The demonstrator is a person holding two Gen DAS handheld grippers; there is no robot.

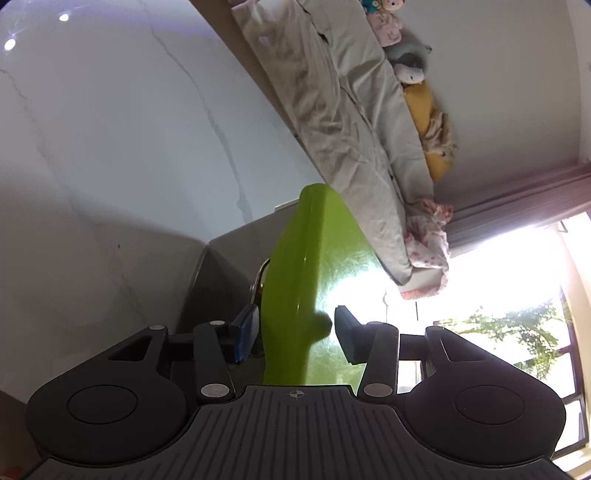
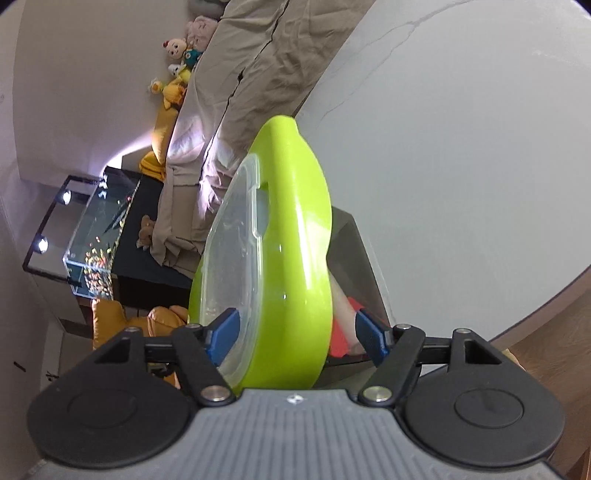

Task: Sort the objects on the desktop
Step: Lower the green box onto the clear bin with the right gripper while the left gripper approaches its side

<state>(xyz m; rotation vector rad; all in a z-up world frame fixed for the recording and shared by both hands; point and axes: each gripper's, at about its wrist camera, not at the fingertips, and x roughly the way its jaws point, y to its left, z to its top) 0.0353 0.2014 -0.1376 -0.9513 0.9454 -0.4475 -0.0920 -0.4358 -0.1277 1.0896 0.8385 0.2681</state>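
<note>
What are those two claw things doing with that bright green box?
A person is working two hand-held claws around a lime green box with a clear lid, turned up on its edge above a white marble table. The left claw has the box between its fingers, though its right finger stands a little off the plastic. The right claw straddles the other side with a gap at both fingers, so it is not squeezing. A bed with plush toys lies behind.
</note>
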